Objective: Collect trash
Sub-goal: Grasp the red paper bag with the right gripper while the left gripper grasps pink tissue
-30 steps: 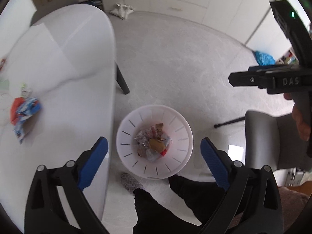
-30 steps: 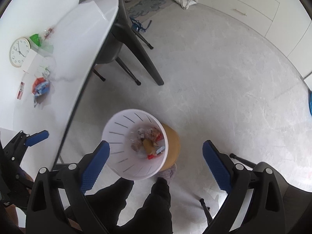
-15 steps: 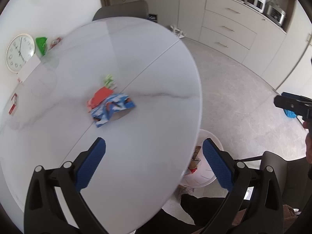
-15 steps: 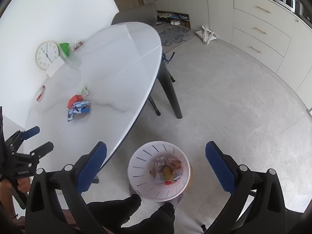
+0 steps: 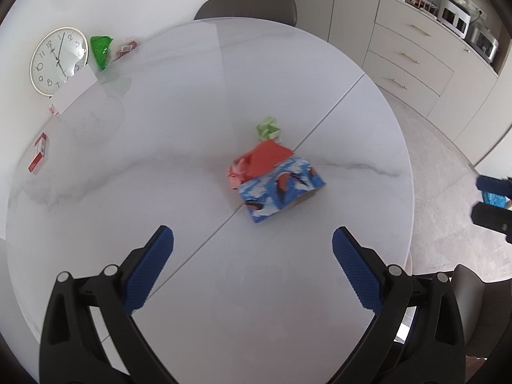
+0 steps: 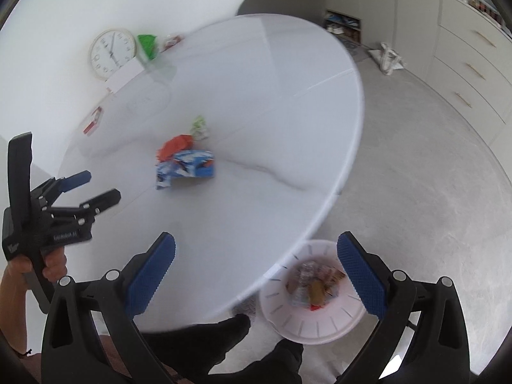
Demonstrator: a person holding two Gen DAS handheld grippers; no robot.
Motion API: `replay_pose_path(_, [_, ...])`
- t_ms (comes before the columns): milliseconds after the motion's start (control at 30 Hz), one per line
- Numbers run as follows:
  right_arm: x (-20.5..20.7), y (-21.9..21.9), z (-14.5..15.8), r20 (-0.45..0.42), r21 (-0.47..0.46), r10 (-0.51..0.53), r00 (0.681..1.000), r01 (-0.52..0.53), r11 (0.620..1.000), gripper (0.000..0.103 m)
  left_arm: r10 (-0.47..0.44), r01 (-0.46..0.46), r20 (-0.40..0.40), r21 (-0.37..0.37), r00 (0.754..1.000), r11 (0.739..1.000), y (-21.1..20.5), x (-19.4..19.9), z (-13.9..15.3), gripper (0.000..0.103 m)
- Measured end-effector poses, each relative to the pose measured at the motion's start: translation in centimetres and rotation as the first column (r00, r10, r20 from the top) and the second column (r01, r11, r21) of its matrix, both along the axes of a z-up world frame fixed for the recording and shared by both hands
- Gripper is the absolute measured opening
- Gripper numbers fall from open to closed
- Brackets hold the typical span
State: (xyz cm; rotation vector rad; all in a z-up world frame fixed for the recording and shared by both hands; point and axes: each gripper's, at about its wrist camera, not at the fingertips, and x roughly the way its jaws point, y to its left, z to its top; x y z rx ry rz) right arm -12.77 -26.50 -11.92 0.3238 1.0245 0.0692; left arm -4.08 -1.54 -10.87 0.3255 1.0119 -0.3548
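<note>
The left tongs [image 5: 252, 243] hang spread wide over the near part of the round white bench [image 5: 160, 192], nothing between the blue pads. The right tongs [image 6: 256, 249] are spread as well and empty, straddling the bench edge, with one pad over the white top and the other over the floor.

Straight ahead of the left tongs, near the bench middle, lies the trash: a blue printed wrapper [image 5: 281, 188] touching a red crumpled wrapper [image 5: 262, 160] behind it, and just beyond those a small pale green wrapper [image 5: 269, 128].

Only the right wrist view shows the white slotted waste basket [image 6: 307, 329], standing on the floor partly under the bench edge, with mixed wrappers inside, and the person's dark trouser legs [image 6: 224, 336] beside it. It also shows the left tongs from the side, gripped by a hand [image 6: 48, 265]. The left wrist view is sharper and shows only the tips of the right tongs at its right edge.

At the far side of the bench a round wall clock [image 5: 59, 60] leans against the wall, with a green bag [image 5: 100, 49] next to it and a small red-and-white box [image 5: 38, 156] nearer the rim. A grey chair [image 5: 246, 6] stands behind the bench. The floor is pale grey, and cream drawers [image 5: 412, 64] line the right wall.
</note>
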Motion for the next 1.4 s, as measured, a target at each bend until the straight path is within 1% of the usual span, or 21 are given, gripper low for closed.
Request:
replay_pose_path(133, [5.5, 3.7, -0.2, 0.004, 0.009, 0.067, 0.998, -0.067, 0.998, 0.1, 0.008, -0.008, -0.021, -0.003, 1.0, 1.0, 2.1, 0.8, -0.5, 0.095])
replay_pose_path(267, [11.5, 7.0, -1.1, -0.006, 0.01, 0.129, 0.992, -0.129, 0.992, 0.1, 0.012, -0.012, -0.022, 0.007, 1.0, 1.0, 3.9, 1.5, -0.9, 0.095])
replay_pose_path(333, [14.2, 8.4, -2.0, -0.023, 0.021, 0.152, 0.988, -0.151, 0.988, 0.092, 0.016, -0.016, -0.023, 0.005, 1.0, 1.0, 4.6, 1.9, -1.0, 0.095])
replay_pose_path(433, [17.4, 10.2, -3.5, -0.066, 0.027, 0.174, 0.982, -0.173, 0.985, 0.084, 0.028, -0.028, -0.025, -0.007, 0.999, 1.0, 5.5, 2.4, -1.2, 0.095])
replay_pose_path(567, [20.0, 11.8, -5.4, -0.13, 0.012, 0.19, 0.973, -0.19, 0.982, 0.077, 0.053, -0.055, -0.044, -0.036, 0.998, 0.998, 6.6, 3.2, -1.5, 0.095])
replay_pose_path(667, [20.7, 12.3, -6.3, -0.161, 0.008, 0.201, 0.966, -0.202, 0.979, 0.066, 0.064, -0.067, -0.051, -0.05, 0.997, 0.997, 6.9, 3.7, -1.8, 0.095])
replay_pose_path(733, [21.1, 12.4, -6.8, -0.185, 0.013, 0.208, 0.96, -0.21, 0.978, 0.048, 0.069, -0.072, -0.053, -0.055, 0.996, 0.996, 6.9, 4.0, -2.0, 0.095])
replay_pose_path(767, [21.2, 12.2, -7.0, -0.194, 0.019, 0.209, 0.959, -0.209, 0.978, 0.047, 0.07, -0.073, -0.053, -0.056, 0.996, 0.996, 6.9, 4.1, -2.1, 0.095])
replay_pose_path(900, [21.0, 11.1, -6.7, -0.185, 0.043, 0.193, 0.964, -0.188, 0.981, 0.046, 0.073, -0.078, -0.066, -0.073, 0.995, 0.994, 6.7, 5.1, -2.6, 0.095])
replay_pose_path(1033, [20.4, 8.9, -5.5, -0.142, 0.124, 0.156, 0.978, -0.138, 0.983, 0.046, 0.081, -0.092, -0.102, -0.111, 0.991, 0.99, 5.8, 6.8, -3.0, 0.094])
replay_pose_path(1100, [20.0, 7.7, -4.7, -0.117, 0.15, 0.132, 0.984, -0.114, 0.982, 0.046, 0.083, -0.097, -0.122, -0.119, 0.989, 0.988, 4.9, 8.0, -3.4, 0.093])
replay_pose_path(1133, [19.7, 7.0, -4.1, -0.1, 0.155, 0.115, 0.988, -0.099, 0.983, 0.046, 0.087, -0.103, -0.133, -0.119, 0.987, 0.987, 4.4, 8.5, -3.7, 0.092])
replay_pose_path(1167, [19.4, 6.2, -3.6, -0.086, 0.157, 0.101, 0.991, -0.087, 0.984, 0.046, 0.093, -0.111, -0.148, -0.117, 0.985, 0.987, 3.9, 9.1, -3.9, 0.087])
replay_pose_path(1300, [18.0, 3.6, -1.9, -0.045, 0.14, 0.058, 0.997, -0.051, 0.989, 0.047, 0.101, -0.136, -0.221, -0.145, 0.97, 0.98, 1.6, 11.6, -5.2, 0.08])
replay_pose_path(1400, [16.4, 1.8, -1.2, -0.03, 0.13, 0.027, 0.999, -0.023, 0.991, 0.047, 0.115, -0.165, -0.287, -0.159, 0.951, 0.973, 0.2, 13.1, -6.4, 0.074])
